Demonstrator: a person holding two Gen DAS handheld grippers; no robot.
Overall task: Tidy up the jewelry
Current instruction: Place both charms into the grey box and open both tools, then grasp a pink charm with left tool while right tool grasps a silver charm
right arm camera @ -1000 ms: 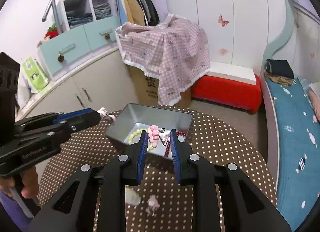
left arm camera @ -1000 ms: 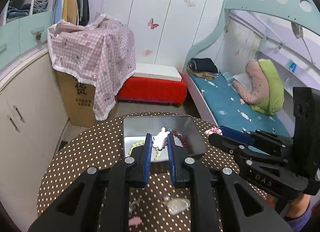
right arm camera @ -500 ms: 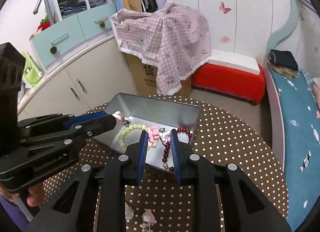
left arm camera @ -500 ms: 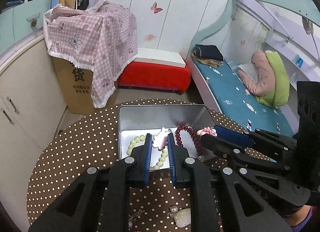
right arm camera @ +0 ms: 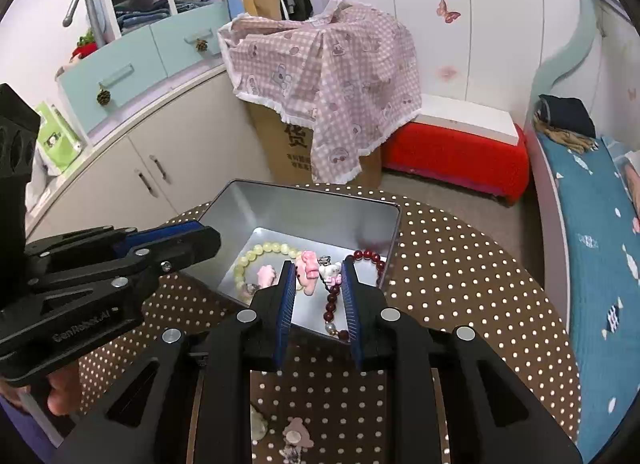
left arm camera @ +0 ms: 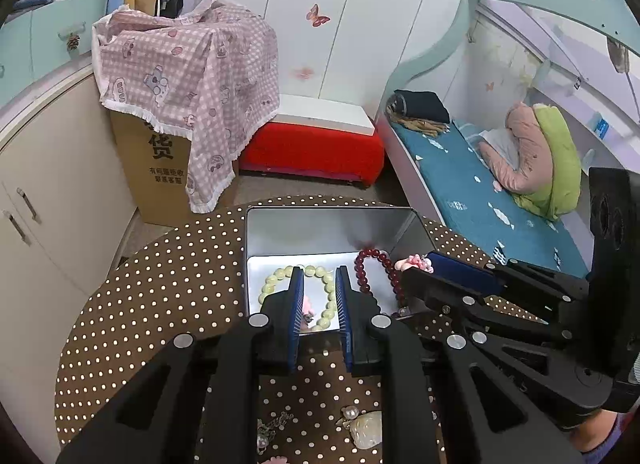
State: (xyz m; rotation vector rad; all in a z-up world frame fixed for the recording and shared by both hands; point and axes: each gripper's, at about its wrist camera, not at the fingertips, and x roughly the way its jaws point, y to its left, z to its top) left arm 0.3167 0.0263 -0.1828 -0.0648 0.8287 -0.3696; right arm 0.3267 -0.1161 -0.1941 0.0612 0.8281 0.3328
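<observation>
A silver tin box [left arm camera: 324,224] [right arm camera: 316,208] stands on the brown dotted round table [left arm camera: 160,296]. In it lie a pale green bead bracelet [left arm camera: 276,278] [right arm camera: 256,250], a dark red bead bracelet [left arm camera: 370,264] [right arm camera: 362,256] and a small pink charm [left arm camera: 308,304] [right arm camera: 266,274]. My left gripper [left arm camera: 319,276] is open and empty, hovering over the tin's near edge. My right gripper [right arm camera: 318,270] holds a pink and white charm piece [right arm camera: 310,270] over the tin, its jaws spread somewhat; it also shows in the left wrist view [left arm camera: 416,264].
Loose pieces lie on the table near me: a pale stone [left arm camera: 366,428], a pearl [left arm camera: 351,411], a pink charm [right arm camera: 296,434]. Beyond the table are a cloth-covered cardboard box [left arm camera: 160,156], a red bench [left arm camera: 312,152], cabinets at left and a bed [left arm camera: 480,200] at right.
My left gripper moved forward over the tin, opened and let go of its pink-white charm, which now lies inside the tin. My right gripper moved closer over the tin with its charm.
</observation>
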